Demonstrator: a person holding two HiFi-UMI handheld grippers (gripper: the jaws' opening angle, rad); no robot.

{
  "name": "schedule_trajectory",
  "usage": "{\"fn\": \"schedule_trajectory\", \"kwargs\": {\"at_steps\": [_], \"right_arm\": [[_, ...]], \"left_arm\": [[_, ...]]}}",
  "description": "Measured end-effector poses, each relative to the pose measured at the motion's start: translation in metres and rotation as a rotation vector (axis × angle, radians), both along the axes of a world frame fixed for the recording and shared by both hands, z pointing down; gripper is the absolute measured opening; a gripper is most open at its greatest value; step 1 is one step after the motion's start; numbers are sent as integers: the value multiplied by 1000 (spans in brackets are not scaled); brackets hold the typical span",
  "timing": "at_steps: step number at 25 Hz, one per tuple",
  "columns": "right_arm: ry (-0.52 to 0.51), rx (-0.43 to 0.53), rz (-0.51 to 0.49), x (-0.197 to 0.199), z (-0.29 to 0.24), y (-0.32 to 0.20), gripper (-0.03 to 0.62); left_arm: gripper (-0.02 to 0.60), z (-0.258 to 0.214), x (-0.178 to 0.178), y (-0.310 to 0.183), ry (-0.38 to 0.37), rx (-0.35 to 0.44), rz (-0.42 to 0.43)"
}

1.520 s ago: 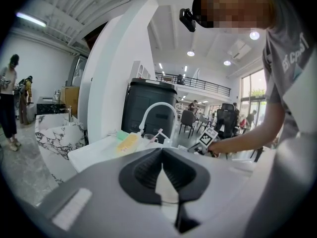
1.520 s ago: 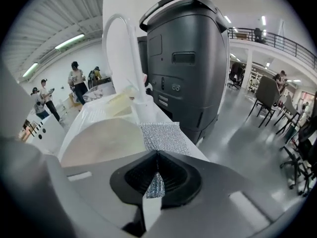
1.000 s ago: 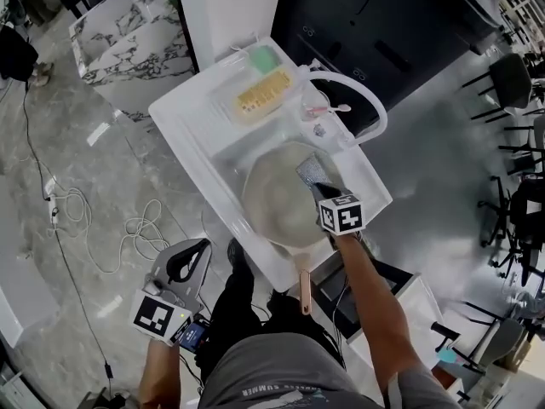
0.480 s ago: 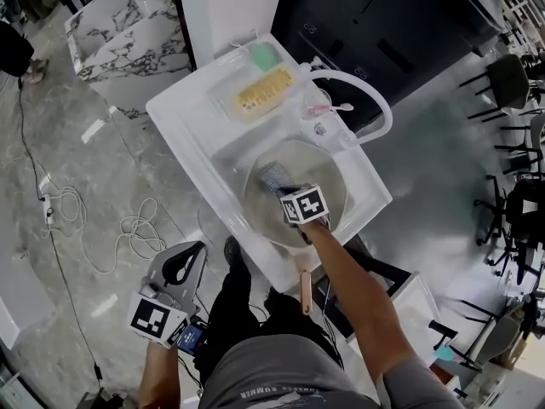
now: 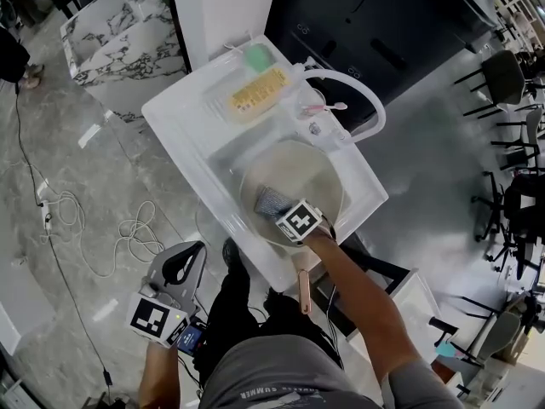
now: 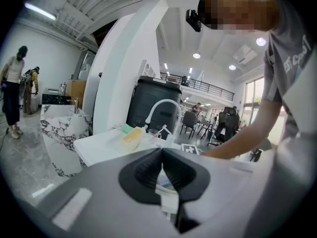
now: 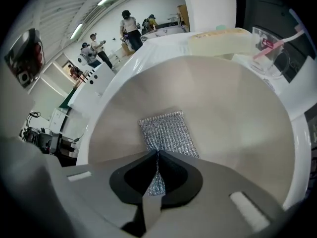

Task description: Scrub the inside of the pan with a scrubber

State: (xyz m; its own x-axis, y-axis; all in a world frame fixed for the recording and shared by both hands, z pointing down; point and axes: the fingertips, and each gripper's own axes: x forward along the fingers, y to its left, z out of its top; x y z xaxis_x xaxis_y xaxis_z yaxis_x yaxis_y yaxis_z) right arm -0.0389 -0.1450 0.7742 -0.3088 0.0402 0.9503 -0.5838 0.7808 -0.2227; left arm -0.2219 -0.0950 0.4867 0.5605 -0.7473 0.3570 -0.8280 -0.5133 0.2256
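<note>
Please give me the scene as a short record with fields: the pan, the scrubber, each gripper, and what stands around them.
pan: beige, in the white sink, handle toward the person
scrubber: silver mesh, lying flat on the pan's inside
right gripper: shut on the scrubber's edge, inside the pan
left gripper: shut, empty, held low beside the person, away from the sink
faucet: white, arched over the sink's far side

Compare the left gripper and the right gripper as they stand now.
The right gripper grips the scrubber; the left gripper holds nothing. The right gripper points down into the pan; the left gripper points roughly level, beside the person's leg. Both have jaws closed.
</note>
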Motion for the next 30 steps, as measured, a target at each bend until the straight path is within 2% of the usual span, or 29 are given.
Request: {"fn": "schedule_trajectory", "kwargs": {"at_steps": [6, 15, 24, 30], "right_arm": [[79, 28, 73, 40, 2, -19, 15], [92, 129, 253, 75, -2, -89, 15], [-3, 124, 239, 13, 1, -104, 14], [-55, 80, 143, -28, 3, -70, 12]], "left_arm": [[3, 0, -1, 0, -5, 3, 2], [3, 5, -4, -2, -7, -16, -12], [3, 11, 1, -6, 3, -22, -11], [3, 10, -3, -3, -2, -21, -23]]}}
